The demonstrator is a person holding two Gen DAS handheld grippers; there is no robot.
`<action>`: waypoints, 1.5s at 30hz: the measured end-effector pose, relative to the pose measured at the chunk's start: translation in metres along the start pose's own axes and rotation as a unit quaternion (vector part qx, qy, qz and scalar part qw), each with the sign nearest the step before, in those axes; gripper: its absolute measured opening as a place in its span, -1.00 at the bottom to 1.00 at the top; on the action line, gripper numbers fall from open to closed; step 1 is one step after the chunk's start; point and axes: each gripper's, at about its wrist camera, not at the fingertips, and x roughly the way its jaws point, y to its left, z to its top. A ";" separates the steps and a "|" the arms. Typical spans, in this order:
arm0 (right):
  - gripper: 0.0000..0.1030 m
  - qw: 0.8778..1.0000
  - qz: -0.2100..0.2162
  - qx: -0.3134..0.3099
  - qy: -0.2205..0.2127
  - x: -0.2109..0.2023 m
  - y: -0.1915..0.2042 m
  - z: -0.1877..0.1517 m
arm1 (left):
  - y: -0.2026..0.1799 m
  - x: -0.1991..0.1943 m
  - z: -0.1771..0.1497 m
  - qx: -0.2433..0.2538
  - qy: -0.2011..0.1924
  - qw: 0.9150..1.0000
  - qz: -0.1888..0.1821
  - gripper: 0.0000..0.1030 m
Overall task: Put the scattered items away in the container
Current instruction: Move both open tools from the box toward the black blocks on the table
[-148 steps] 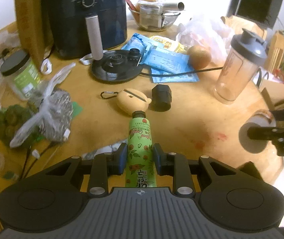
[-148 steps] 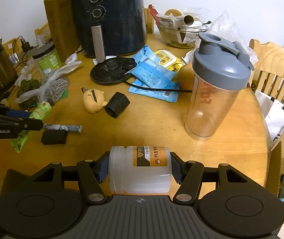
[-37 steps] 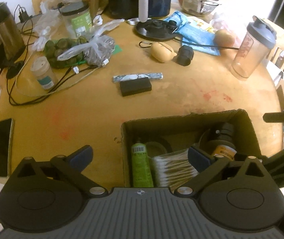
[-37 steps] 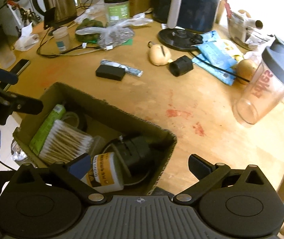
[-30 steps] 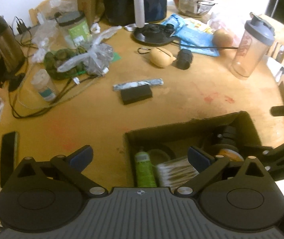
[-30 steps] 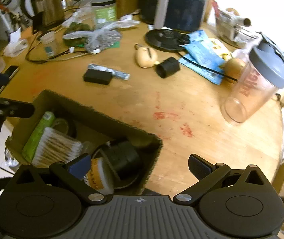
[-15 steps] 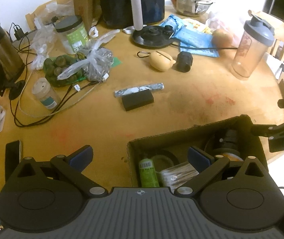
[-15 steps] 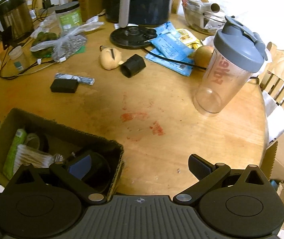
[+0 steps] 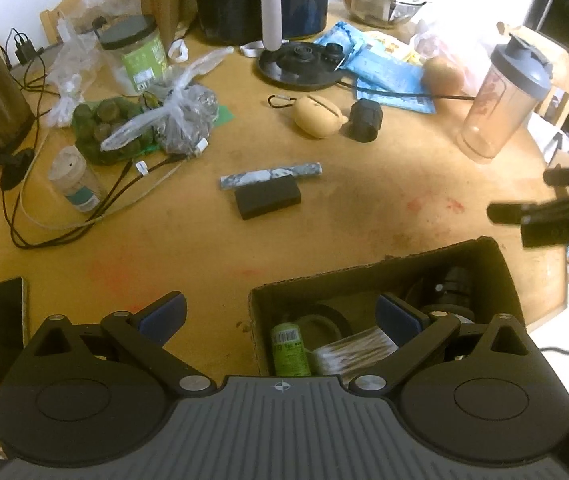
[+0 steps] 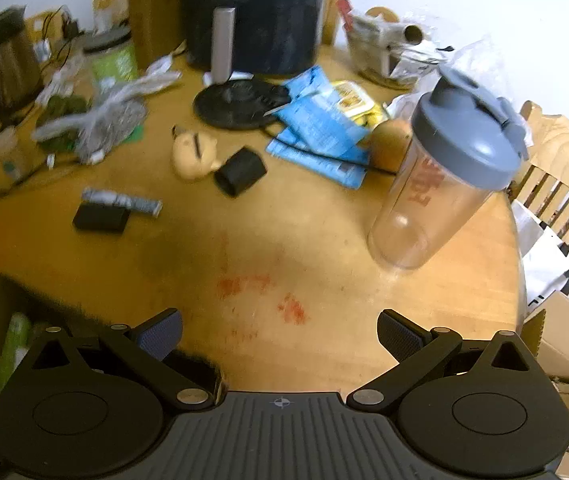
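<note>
Both grippers have come back up from the cardboard box (image 9: 496, 264) since the earlier pictures, and they carry nothing now. About five seconds ago the left one pinched the green tube (image 9: 290, 346) and the right one a white jar; now the tube lies inside the box, beside a bundle of cotton swabs (image 9: 354, 350) and a roll of tape (image 9: 324, 316). A dark round object sits at the far right end of the box; the jar I cannot make out clearly.

The left gripper (image 9: 280, 316) is spread wide, with one finger above the bare table (image 9: 364, 224) and the other above the box opening. The right gripper (image 10: 280, 332) is also spread wide and hovers over the table just right of the box; its picture is a little blurred.

Beyond the box, still on the table, lie a black block (image 9: 267, 199) touching a grey wrapped bar (image 9: 270, 175). Further from the box are a beige case (image 9: 318, 116) with a carabiner and a black cap (image 9: 365, 121), just beside each other. A shaker bottle (image 9: 502, 100) stands upright, well apart from the box, to the far right.
</note>
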 end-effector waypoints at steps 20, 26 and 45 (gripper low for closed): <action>1.00 0.991 0.047 -0.109 -0.054 0.041 0.012 0.041 | 0.013 0.016 0.026 -0.013 -0.006 0.998 -0.054 0.99; 0.99 0.985 0.054 -0.149 -0.062 0.067 0.021 0.053 | 0.015 0.011 0.034 -0.011 -0.027 0.998 -0.057 0.99; 0.73 0.969 0.108 -0.212 -0.070 0.136 0.041 0.085 | 0.046 0.007 0.026 -0.054 -0.026 0.997 -0.052 0.99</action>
